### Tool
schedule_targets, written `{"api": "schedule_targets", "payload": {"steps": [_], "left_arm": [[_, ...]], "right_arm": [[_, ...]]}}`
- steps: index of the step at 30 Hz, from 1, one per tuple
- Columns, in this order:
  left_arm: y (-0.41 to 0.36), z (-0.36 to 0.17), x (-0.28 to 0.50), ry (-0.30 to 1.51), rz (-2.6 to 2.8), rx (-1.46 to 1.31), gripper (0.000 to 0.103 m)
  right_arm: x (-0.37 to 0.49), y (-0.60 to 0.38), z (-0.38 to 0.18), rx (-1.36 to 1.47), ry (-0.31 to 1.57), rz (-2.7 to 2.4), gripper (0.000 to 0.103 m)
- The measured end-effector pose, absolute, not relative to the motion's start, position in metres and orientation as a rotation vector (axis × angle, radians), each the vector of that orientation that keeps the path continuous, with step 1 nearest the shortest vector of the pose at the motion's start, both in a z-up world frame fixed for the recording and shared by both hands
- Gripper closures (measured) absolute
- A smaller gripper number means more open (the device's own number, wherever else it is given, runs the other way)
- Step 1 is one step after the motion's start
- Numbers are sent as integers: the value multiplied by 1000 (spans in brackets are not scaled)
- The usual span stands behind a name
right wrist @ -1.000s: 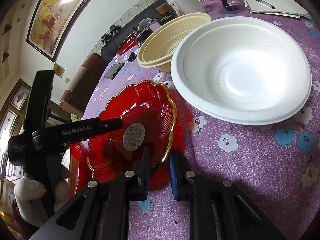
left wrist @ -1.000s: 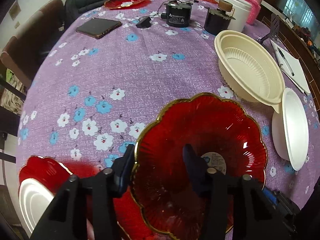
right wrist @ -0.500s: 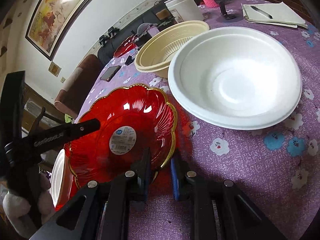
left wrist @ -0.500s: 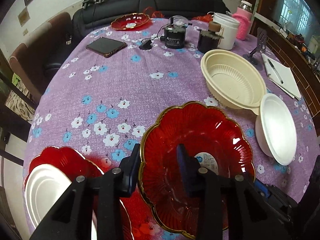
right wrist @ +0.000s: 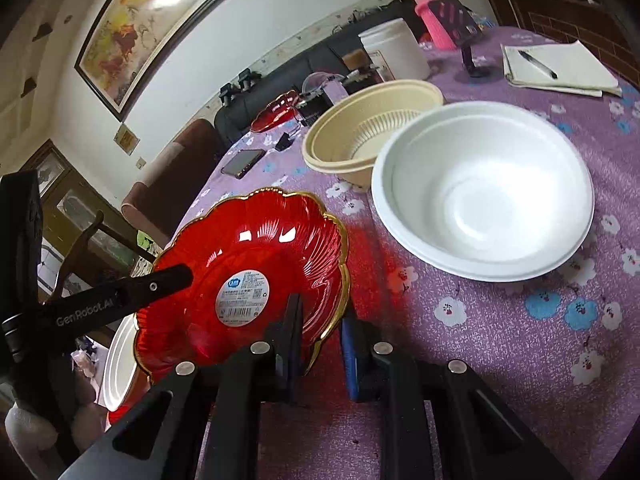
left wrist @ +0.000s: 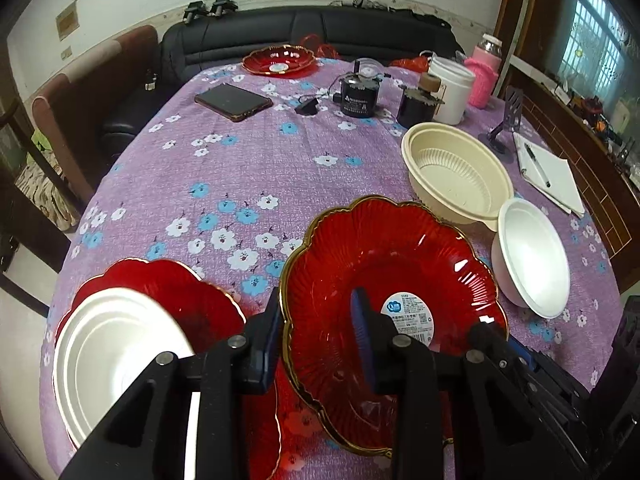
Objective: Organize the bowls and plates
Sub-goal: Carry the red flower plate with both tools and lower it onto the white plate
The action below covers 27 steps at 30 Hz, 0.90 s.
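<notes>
A red scalloped plate with a gold rim (left wrist: 404, 280) (right wrist: 256, 256) is held above the purple flowered table by both grippers. My left gripper (left wrist: 318, 332) is shut on its left rim. My right gripper (right wrist: 322, 334) is shut on its opposite rim. Below to the left sits another red plate (left wrist: 176, 284) with a white bowl (left wrist: 108, 344) in it. A white bowl (left wrist: 534, 256) (right wrist: 488, 188) and a cream bowl (left wrist: 456, 172) (right wrist: 372, 120) sit on the right. A third red plate (left wrist: 278, 60) is at the far edge.
A phone (left wrist: 234, 100), a black device (left wrist: 358, 94), a white tub (left wrist: 450, 86), a pink bottle (left wrist: 484, 70), a phone stand (left wrist: 508, 120) and a notepad with a pen (left wrist: 548, 176) lie on the far and right side. A black sofa (left wrist: 320, 32) is behind the table.
Both grippers have lifted the red plate higher off the table and carried it left, toward the stacked red plate and white bowl, more of which now shows.
</notes>
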State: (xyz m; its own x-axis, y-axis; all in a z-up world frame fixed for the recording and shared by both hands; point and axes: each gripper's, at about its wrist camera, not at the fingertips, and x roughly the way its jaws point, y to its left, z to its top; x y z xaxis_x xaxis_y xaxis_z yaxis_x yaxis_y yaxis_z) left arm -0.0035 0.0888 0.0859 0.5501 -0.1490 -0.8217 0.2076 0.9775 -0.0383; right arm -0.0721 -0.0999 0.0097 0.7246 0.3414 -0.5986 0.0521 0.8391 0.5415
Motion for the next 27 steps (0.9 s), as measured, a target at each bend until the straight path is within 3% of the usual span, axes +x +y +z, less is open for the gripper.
{"api": "schedule_targets", "payload": {"steps": [12,27], "left_arm": [[106,102,-41,860,-186,-22,72],[182,126,-90,772,-135,-199,72]], "right_arm": [[-86,-99,29,578,661,221,83],[-105,-36,70,451,649,330,83]]}}
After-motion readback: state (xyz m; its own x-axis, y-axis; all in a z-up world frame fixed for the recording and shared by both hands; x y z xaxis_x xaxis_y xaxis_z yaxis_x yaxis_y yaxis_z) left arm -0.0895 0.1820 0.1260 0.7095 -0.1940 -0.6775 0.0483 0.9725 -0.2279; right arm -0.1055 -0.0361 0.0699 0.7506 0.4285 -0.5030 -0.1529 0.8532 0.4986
